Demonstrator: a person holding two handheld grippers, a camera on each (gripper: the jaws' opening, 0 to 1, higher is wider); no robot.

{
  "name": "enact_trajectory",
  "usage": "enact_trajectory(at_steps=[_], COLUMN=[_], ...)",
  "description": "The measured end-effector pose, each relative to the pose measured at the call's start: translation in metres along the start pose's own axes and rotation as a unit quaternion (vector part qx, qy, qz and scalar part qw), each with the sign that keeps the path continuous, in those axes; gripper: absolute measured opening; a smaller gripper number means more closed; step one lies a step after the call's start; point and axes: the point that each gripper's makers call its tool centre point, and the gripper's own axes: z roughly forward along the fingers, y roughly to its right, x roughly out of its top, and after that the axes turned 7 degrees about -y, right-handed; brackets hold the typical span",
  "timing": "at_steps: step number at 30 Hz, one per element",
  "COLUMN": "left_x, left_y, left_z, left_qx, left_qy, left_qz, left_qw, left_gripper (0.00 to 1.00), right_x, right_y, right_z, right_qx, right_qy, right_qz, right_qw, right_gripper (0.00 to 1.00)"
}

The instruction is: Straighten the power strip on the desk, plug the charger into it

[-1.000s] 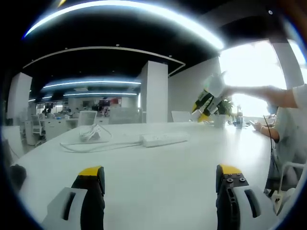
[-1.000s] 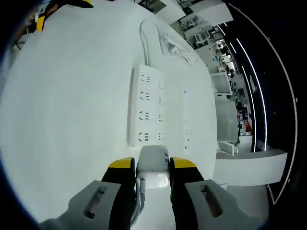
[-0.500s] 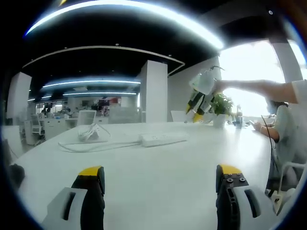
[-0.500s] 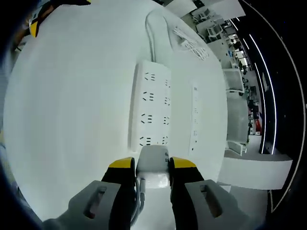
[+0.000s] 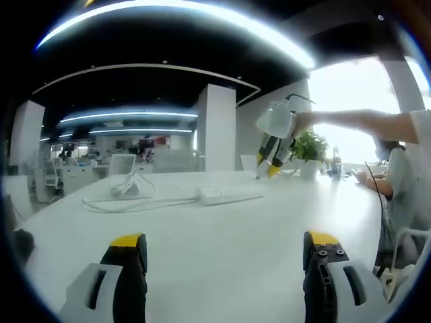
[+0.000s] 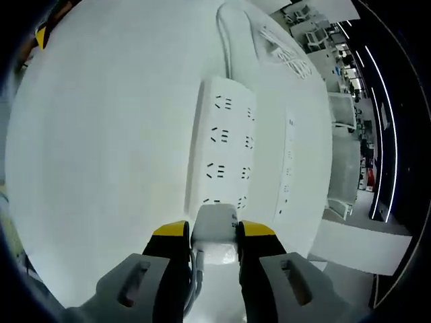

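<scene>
A white power strip (image 5: 229,195) lies flat on the white desk (image 5: 222,256), its cord running left to a coiled bundle (image 5: 127,186). My left gripper (image 5: 226,252) stands open low over the desk's near part, nothing between its jaws. In the left gripper view my right gripper (image 5: 268,160) hangs above the strip's right end, tilted downward. In the right gripper view that gripper (image 6: 205,234) is shut on a white charger (image 6: 215,230), which hovers over the near end of the power strip (image 6: 223,149) with its rows of sockets.
A person's arm (image 5: 367,122) reaches in from the right, and a seated person (image 5: 404,182) is at the desk's right edge. A potted plant (image 5: 310,151) stands at the far end. A pillar (image 5: 217,128) and office chairs fill the background.
The right gripper with the charger has moved left and lower toward the power strip's end; the strip looms larger in the right gripper view. The left gripper has stayed still.
</scene>
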Motion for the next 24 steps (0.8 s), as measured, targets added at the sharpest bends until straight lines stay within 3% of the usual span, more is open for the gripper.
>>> enact_trajectory(at_steps=[7,10,17,24], left_x=[0.001,0.002,0.001,0.0], left_y=[0.0,0.001,-0.001,-0.006], left_z=[0.001,0.002,-0.002,-0.002], left_qx=[0.001,-0.002,0.0,0.004], left_qy=[0.0,0.001,0.0,0.001], left_qz=[0.001,0.0,0.0,-0.004], left_qw=[1.0,1.0,1.0,1.0], left_gripper=[0.99,0.99,0.99,0.99], right_x=[-0.001,0.003,0.0,-0.002], right_y=[0.012,0.014,0.007,0.005], right_z=[-0.009,-0.01,0.013,0.019], right_qx=[0.022,0.032,0.055,0.064], right_qy=[-0.022,-0.018,-0.035,-0.044], right_qz=[0.004,0.013,0.012,0.01], right_qw=[0.9995,0.9992,0.9978,0.9969], right_gripper=[0.25,0.25,0.25,0.25])
